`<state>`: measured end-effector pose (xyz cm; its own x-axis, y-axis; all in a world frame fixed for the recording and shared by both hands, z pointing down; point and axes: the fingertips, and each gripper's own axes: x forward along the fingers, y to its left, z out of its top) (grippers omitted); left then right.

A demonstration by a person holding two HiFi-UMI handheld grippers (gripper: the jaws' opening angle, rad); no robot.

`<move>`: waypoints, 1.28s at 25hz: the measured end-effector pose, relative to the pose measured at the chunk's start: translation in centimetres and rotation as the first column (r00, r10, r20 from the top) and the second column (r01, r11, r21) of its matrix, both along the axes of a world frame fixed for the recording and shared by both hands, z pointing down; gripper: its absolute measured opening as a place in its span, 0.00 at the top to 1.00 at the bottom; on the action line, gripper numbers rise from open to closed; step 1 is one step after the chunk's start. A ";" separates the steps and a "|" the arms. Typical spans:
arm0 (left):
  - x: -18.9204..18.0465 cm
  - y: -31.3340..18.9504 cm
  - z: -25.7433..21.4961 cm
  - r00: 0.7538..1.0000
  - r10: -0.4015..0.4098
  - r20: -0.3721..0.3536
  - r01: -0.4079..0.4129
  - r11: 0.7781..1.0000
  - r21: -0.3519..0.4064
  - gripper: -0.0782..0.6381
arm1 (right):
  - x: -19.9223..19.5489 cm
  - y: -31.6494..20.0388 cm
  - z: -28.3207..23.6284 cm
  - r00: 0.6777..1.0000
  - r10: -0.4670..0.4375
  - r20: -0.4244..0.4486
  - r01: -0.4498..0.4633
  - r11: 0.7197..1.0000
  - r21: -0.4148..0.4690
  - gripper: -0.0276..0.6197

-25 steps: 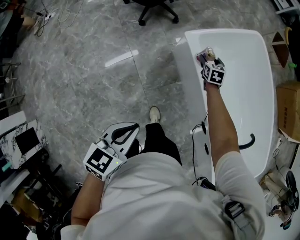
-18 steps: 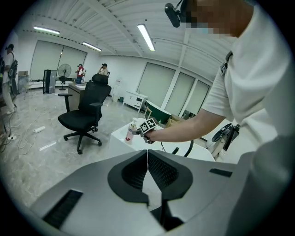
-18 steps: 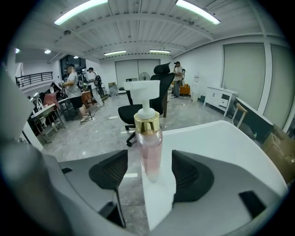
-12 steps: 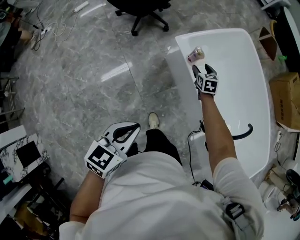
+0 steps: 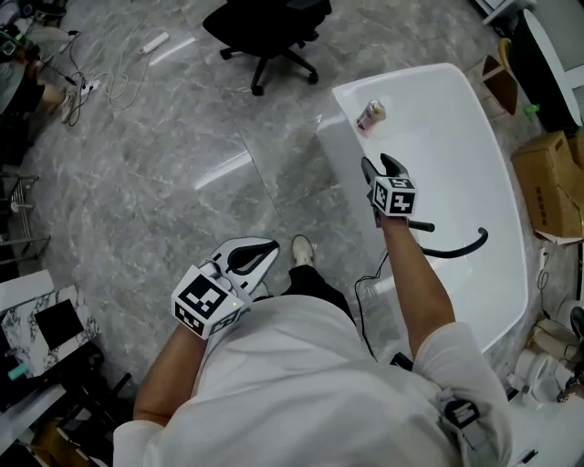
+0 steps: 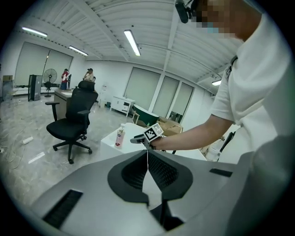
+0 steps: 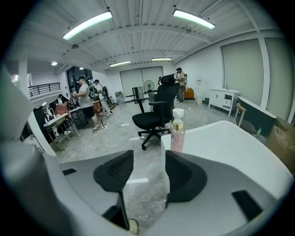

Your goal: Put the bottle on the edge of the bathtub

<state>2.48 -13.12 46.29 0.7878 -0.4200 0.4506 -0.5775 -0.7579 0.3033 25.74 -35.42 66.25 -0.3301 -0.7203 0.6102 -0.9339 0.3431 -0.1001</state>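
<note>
Bottle (image 5: 370, 115) placing looks finished, judged from the right hand-held gripper (image 5: 379, 170): it hangs over the tub, its jaws closing on nothing. Just beyond it, apart from it, the bottle stands upright on the far left rim of the bathtub (image 5: 456, 137). The left hand-held gripper (image 5: 252, 258) sits near the person's waist, jaws pressed together and empty. The next move likely calls only for drawing the right one clear without knocking the bottle. Count: two hand-held grippers, one bottle, one bathtub, and one office chair (image 5: 265, 27) on the floor farther off
</note>
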 end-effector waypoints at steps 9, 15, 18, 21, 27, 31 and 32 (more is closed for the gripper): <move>-2.0 2.9 -1.3 0.998 0.040 -0.045 -0.039 0.999 0.034 0.87 | -5.7 9.1 -5.8 0.994 -0.086 0.074 0.083 0.996 0.035 0.70; -3.3 4.6 -2.1 0.996 0.060 -0.058 -0.056 0.996 0.067 0.87 | -9.9 15.3 -9.1 0.982 -0.179 0.059 0.176 0.983 0.058 0.82; -4.2 5.8 -2.8 0.994 0.068 -0.081 -0.061 0.995 0.076 0.87 | -12.2 18.3 -10.4 0.973 -0.223 0.055 0.219 0.973 0.069 0.85; -5.3 7.3 -3.2 0.994 0.071 -0.087 -0.063 0.994 0.090 0.87 | -14.1 21.1 -11.6 0.967 -0.245 0.064 0.240 0.967 0.079 0.86; -7.8 10.3 -2.7 0.996 0.047 -0.076 -0.039 0.994 0.103 0.87 | -17.2 25.6 -14.2 0.963 -0.259 0.079 0.248 0.960 0.129 0.92; -8.8 12.5 -2.3 0.996 0.041 -0.078 -0.033 0.994 0.105 0.87 | -18.8 28.4 -15.7 0.956 -0.279 0.086 0.264 0.952 0.155 0.94; -9.1 13.0 -2.2 0.996 0.038 -0.080 -0.029 0.994 0.104 0.87 | -19.4 29.1 -16.2 0.953 -0.292 0.084 0.276 0.947 0.164 0.94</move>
